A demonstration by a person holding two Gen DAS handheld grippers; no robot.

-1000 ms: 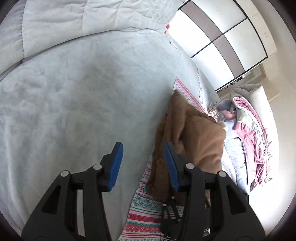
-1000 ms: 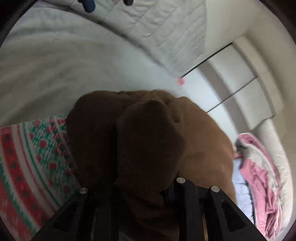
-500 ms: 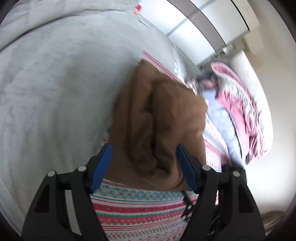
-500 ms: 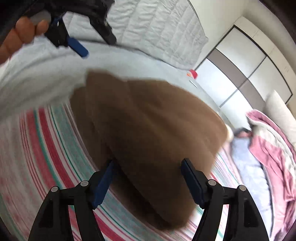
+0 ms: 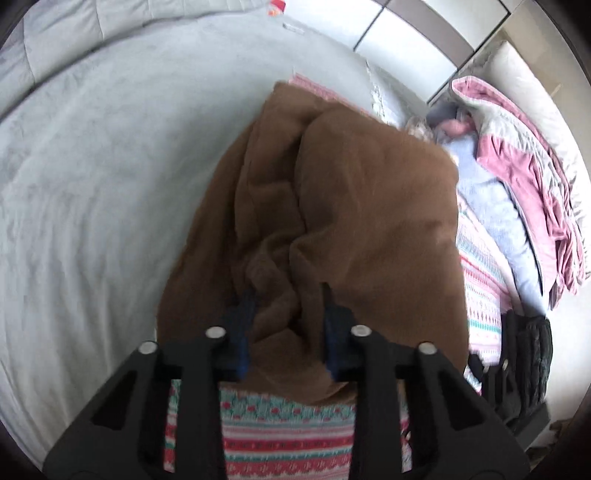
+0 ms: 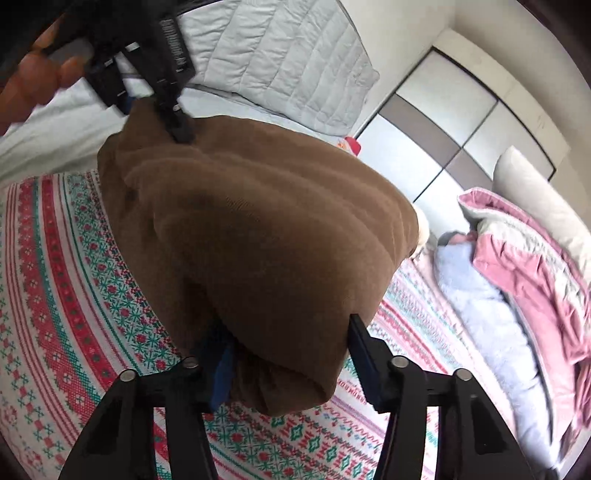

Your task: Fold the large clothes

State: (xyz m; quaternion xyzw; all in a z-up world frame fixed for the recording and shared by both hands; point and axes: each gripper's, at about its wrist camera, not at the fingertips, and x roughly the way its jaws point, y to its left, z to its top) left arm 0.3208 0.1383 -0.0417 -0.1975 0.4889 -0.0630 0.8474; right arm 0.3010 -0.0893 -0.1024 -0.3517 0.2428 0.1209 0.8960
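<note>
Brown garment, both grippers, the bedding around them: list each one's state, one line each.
Brown garment: bunched in thick folds, lying on the patterned blanket.
Left gripper: shut on a fold of the garment.
Right gripper: fingers apart, garment bulging between them; grip unclear.
Patterned blanket: spread flat.
Pink clothes: heaped, unfolded.

Left wrist view: close, looking down along left claw (image 5: 288, 325) over brown garment (image 5: 332, 206) toward wardrobe (image 5: 413, 33). Right wrist view: equally close, behind right claw (image 6: 288, 354), facing same garment (image 6: 258, 229) from opposite end. Shared: garment, patterned blanket (image 6: 66, 280), bed (image 5: 92, 166), pink bedding (image 6: 517, 266).
</note>
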